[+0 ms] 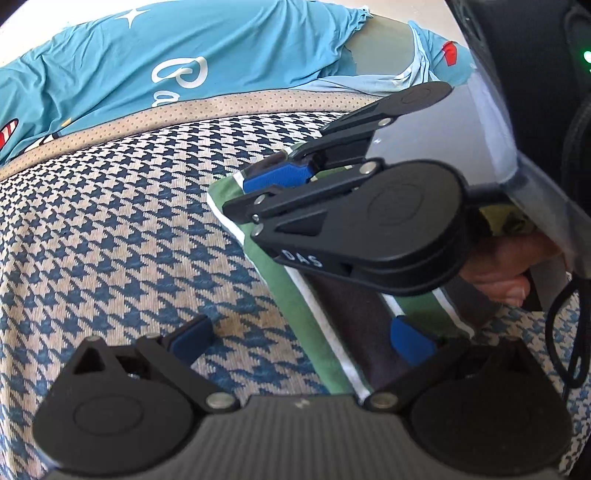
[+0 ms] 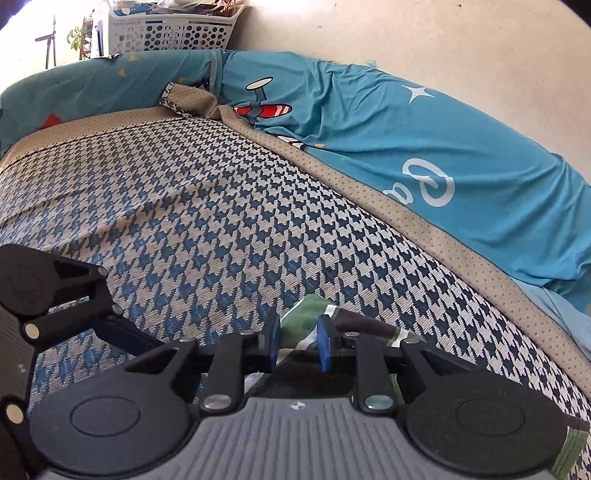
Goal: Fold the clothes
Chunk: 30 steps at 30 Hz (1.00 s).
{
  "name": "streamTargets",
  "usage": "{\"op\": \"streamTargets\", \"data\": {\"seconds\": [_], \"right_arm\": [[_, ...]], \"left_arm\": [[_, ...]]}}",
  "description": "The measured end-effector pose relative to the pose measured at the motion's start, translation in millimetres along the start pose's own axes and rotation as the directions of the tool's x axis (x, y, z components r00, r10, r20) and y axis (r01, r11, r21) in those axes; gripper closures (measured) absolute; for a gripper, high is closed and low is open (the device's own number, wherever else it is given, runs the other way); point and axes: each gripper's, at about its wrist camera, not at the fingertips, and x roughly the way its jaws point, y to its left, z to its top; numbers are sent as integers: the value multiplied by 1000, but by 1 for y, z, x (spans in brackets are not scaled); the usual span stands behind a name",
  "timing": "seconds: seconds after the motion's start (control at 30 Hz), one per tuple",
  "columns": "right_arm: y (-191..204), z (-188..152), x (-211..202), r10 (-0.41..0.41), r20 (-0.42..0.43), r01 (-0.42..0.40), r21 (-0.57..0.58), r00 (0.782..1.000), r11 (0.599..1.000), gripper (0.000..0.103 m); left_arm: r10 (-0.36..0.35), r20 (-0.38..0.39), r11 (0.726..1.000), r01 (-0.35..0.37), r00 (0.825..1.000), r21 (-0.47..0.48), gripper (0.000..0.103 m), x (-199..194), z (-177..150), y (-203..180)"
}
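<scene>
Garment (image 1: 325,295), green-striped and folded, lies on the houndstooth bed (image 1: 129,229), long axis running away; right gripper (image 2: 298,341) half-closed around its far corner, left gripper (image 1: 303,338) spread at the near end.

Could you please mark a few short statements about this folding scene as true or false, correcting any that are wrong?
1. The right gripper has its blue pads on either side of the green striped garment. True; whether they grip it firmly cannot be told.
2. The left gripper is shut on the garment. False: its fingers stand wide apart, one over the houndstooth cover, one over the garment.
3. The garment lies on a bare wooden table. False: it lies on the blue and beige houndstooth cover.
4. A white perforated laundry basket stands in the background of the right wrist view. True.
5. The teal sheet is plain. False: it carries white lettering, a star and a red aeroplane.
</scene>
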Motion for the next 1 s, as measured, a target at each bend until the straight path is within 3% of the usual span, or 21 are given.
{"op": "streamTargets", "data": {"seconds": [0.17,0.33,0.67,0.8,1.0], "right_arm": [[-2,-1,2,11,8,-11,1,1000,1000,97],[-16,2,5,50,37,-54,115,998,992,102],[-21,10,30,7,27,-12,188,1000,982,103],[-35,11,24,38,48,-49,255,998,966,102],[-36,15,10,36,78,-51,194,996,980,101]], "left_arm": [[9,2,1000,-9,1000,16,0,1,-2,-2],[15,3,999,-15,1000,29,0,3,-4,-4],[13,3,999,-13,1000,45,0,4,-6,-10],[15,6,999,-15,1000,50,0,4,-6,-11],[14,8,999,-15,1000,52,0,5,-7,-13]]}}
